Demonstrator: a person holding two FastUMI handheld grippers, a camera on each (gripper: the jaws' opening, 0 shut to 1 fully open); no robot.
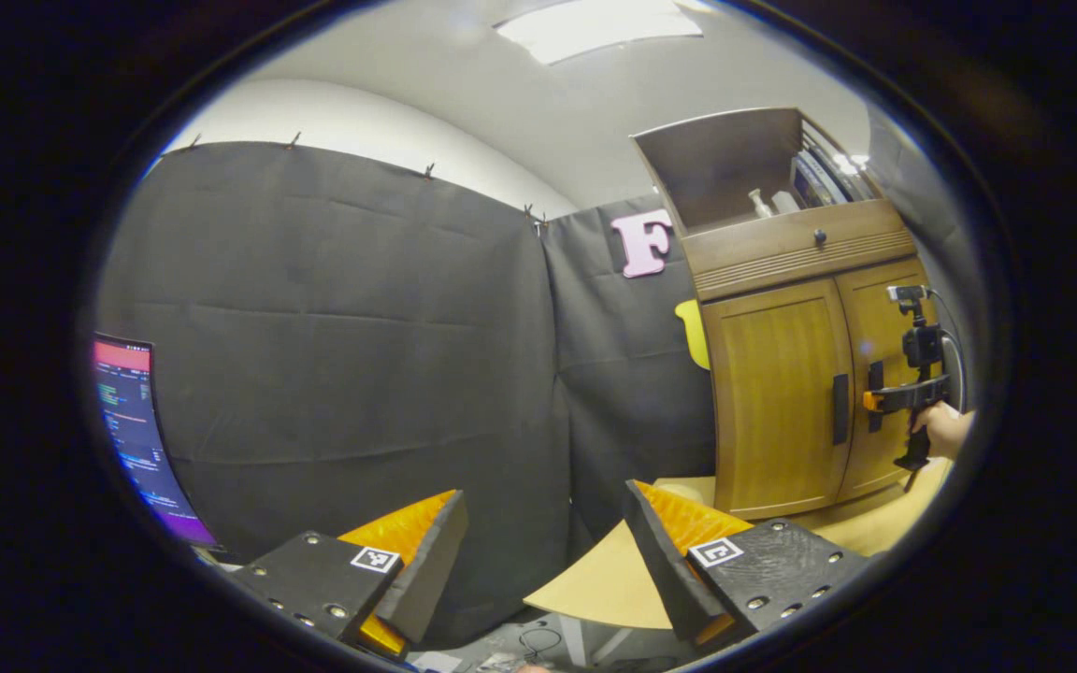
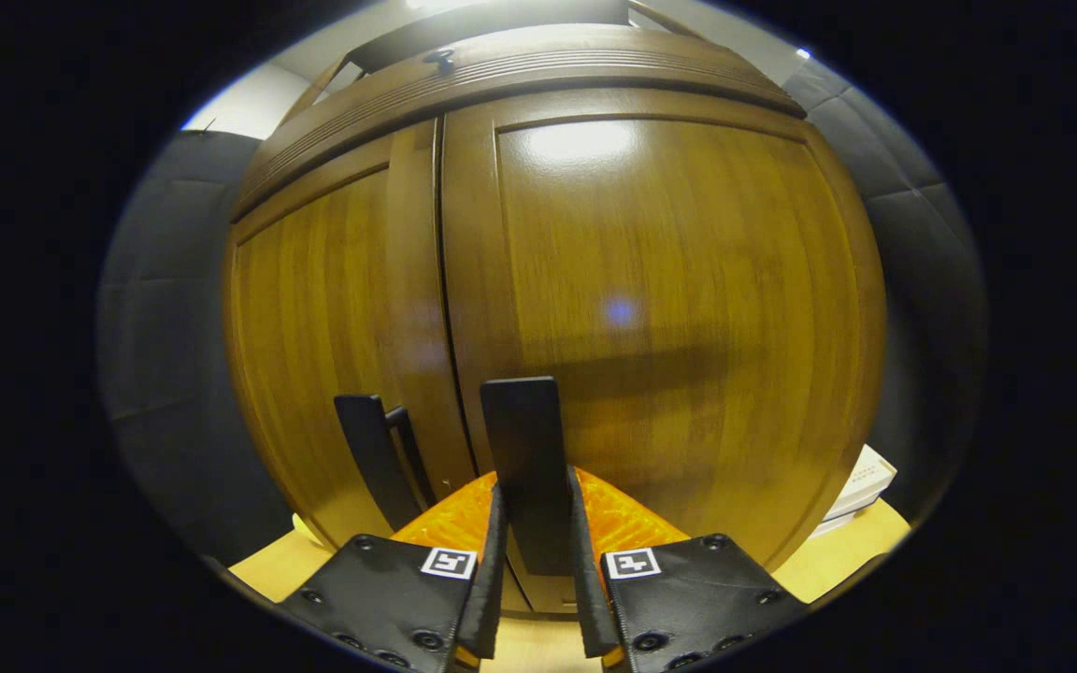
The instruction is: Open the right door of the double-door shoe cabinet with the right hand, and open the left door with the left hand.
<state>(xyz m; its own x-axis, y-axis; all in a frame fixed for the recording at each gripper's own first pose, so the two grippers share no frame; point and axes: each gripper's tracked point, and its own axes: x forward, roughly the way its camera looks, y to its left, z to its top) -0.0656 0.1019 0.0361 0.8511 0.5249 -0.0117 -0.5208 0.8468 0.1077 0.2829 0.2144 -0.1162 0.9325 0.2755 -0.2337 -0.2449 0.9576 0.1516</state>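
The wooden shoe cabinet [image 1: 782, 393] stands on a tan table, both doors closed. In the right gripper view the right door [image 2: 669, 299] is close in front, and my right gripper [image 2: 536, 491] is shut on its dark vertical handle [image 2: 522, 421]. The left door [image 2: 314, 336] and its handle [image 2: 368, 449] are just to the left, untouched. In the left gripper view my left gripper [image 1: 546, 505] is open and empty, well short of the cabinet and to its left. There the right gripper [image 1: 880, 400], held by a hand [image 1: 942, 428], is at the right door's handle.
A tan table [image 1: 613, 579] carries the cabinet. Above the doors is a drawer with a knob [image 1: 819, 236] and an open top compartment [image 1: 725, 168]. A lit monitor [image 1: 132, 421] stands at the far left. A white box [image 2: 861, 481] lies right of the cabinet.
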